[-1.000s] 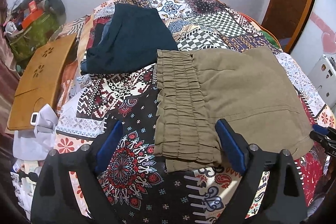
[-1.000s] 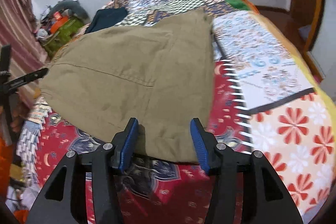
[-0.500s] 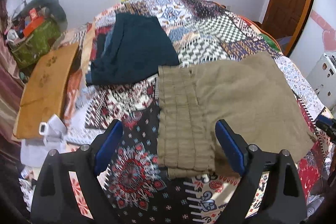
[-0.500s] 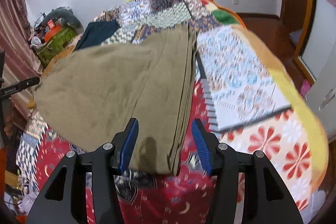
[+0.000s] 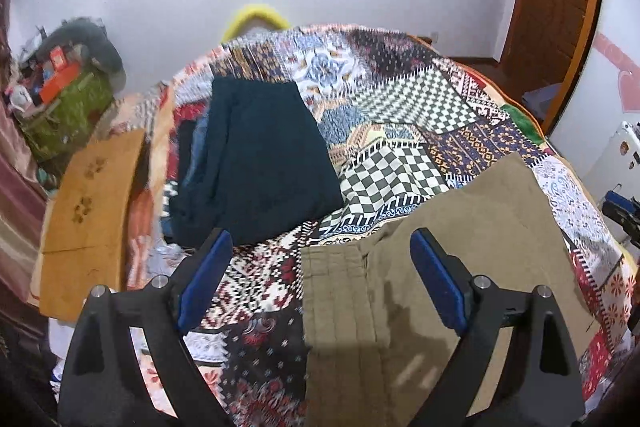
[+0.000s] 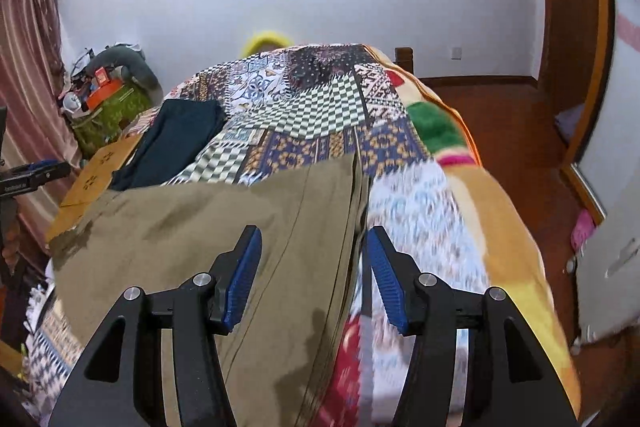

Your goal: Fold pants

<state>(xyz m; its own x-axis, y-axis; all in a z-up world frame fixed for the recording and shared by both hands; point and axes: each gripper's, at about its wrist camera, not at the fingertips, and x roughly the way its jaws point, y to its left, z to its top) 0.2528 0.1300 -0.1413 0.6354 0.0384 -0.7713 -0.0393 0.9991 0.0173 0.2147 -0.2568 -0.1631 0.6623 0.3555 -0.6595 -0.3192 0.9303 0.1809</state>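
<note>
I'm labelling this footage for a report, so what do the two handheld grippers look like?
Both match: the left gripper and right gripper have black angular frames with triangular cut-outs, silver round bolt heads, and blue ribbed fingers. No cables, markings, hands or sleeves show.

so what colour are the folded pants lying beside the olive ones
Dark teal folded pants, plain, no pattern; clearest in the left wrist view.
</note>
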